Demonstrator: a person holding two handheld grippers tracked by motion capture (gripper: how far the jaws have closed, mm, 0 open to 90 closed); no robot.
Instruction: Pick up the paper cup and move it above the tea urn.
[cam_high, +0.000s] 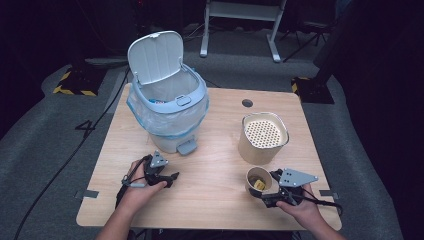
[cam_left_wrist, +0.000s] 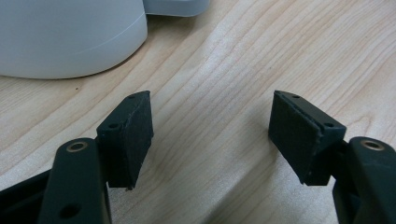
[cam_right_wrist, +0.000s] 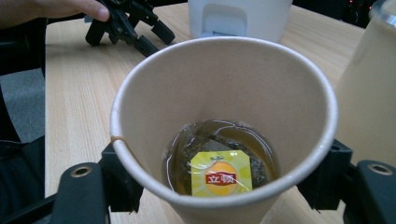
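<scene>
A tan paper cup (cam_high: 258, 181) (cam_right_wrist: 224, 107) sits near the front right of the wooden table (cam_high: 215, 210). It holds a little brown liquid and a wet tea bag with a yellow tag (cam_right_wrist: 221, 179). My right gripper (cam_high: 265, 186) (cam_right_wrist: 224, 179) is shut on the cup, one pad on each side of its wall. My left gripper (cam_high: 172, 179) (cam_left_wrist: 212, 135) rests low over the table at the front left, in front of the bin. It is open, and bare wood shows between its pads. The right gripper view shows it farther off (cam_right_wrist: 130, 25) under a hand.
A pale blue pedal bin (cam_high: 170, 110) (cam_left_wrist: 70, 37) (cam_right_wrist: 238, 16) with a plastic liner stands at the back left, its lid (cam_high: 155, 55) up. A tall beige container with a perforated top (cam_high: 263, 137) (cam_right_wrist: 369, 93) stands just behind the cup.
</scene>
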